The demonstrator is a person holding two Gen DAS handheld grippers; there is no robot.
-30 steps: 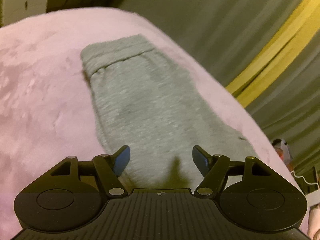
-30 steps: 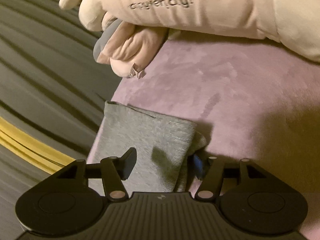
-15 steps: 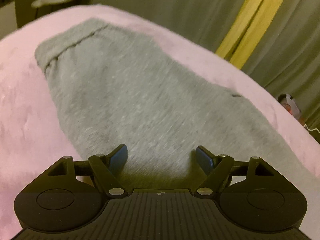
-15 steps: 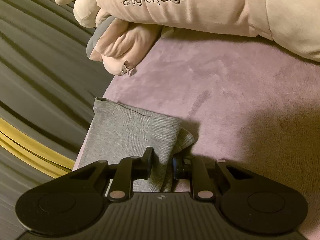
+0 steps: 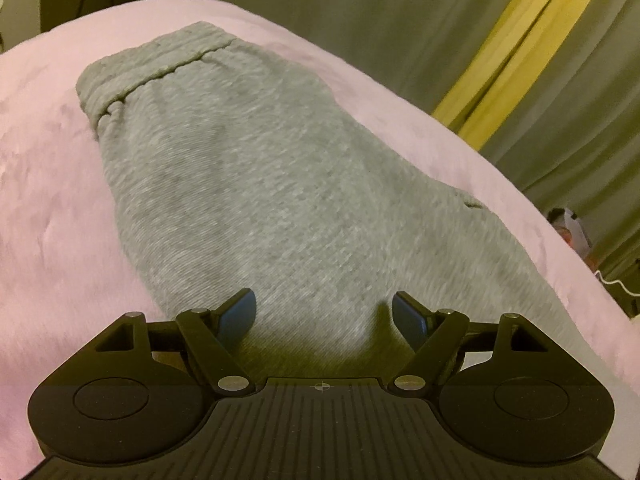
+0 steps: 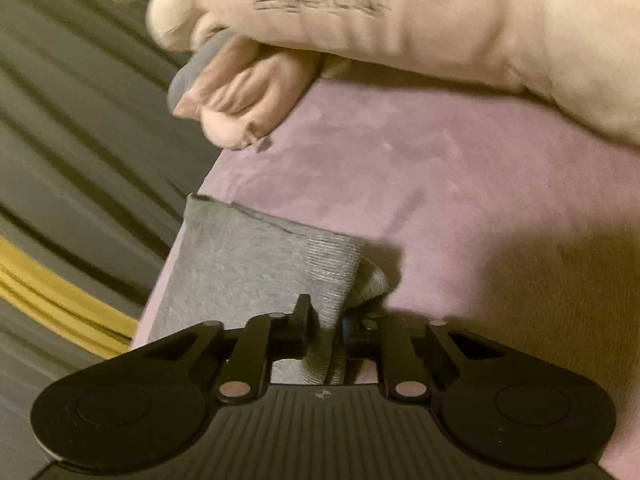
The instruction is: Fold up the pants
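The grey sweatpants lie flat on the pink plush blanket, close along its edge by the grey curtain, waistband at the far end. The left gripper hovers over the fabric with its jaws spread wide, holding nothing. The right gripper has its jaws clamped on the ribbed cuff of a leg, near a cream plush toy

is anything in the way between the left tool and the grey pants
Nothing visible. The left tool is open directly over the grey pants, with only bare fabric between its fingers. The right tool is already shut on the pants' cuff end; the plush toy lies beyond it on the pink blanket.
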